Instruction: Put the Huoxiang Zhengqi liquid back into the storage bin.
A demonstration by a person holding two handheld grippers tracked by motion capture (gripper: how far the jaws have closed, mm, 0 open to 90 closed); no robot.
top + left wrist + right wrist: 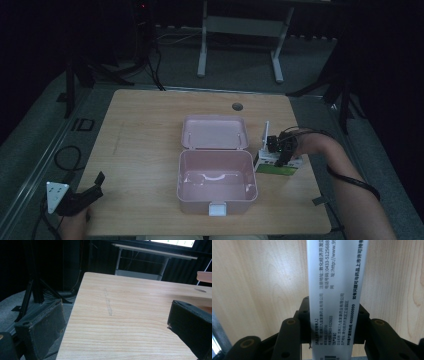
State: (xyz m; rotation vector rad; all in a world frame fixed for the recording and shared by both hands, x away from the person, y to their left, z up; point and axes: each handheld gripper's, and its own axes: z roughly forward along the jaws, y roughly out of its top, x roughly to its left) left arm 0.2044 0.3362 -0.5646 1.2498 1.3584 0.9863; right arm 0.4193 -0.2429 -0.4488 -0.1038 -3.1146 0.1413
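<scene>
Wooden table [150, 145], dim lighting. Pink plastic case [216, 172] at table centre, lid [215, 132] swung fully back and lying flat on the far side, white latch [217, 209] on the near wall. Interior bare apart from a moulded handle shape on the floor.

Right gripper [281, 152]: positioned just right of the case, near the right table edge, pointing down at a white and green medicine box [276, 165]. Jaws closed on the box, one on each long face. In the right gripper view, narrow white side of the medicine box [334, 297] running straight up between the two black jaws, printed text and a barcode facing the camera, both jaw pads pressed flat against the box sides. Box centred in the grip, extending well past the jaw tips. Box resting on or just above the table; contact with the surface cannot be told. A white flap [265, 134] standing upright at the box's far end.

Left gripper [87, 194]: at the near left corner of the table, well apart from the case and the box. Jaws spread wide, nothing between them. In the left gripper view, left gripper [112, 322] with bare wood grain between the two pads, left pad hanging beyond the table edge.

Right forearm [350, 185] entering from the lower right, cable looped around it.
</scene>
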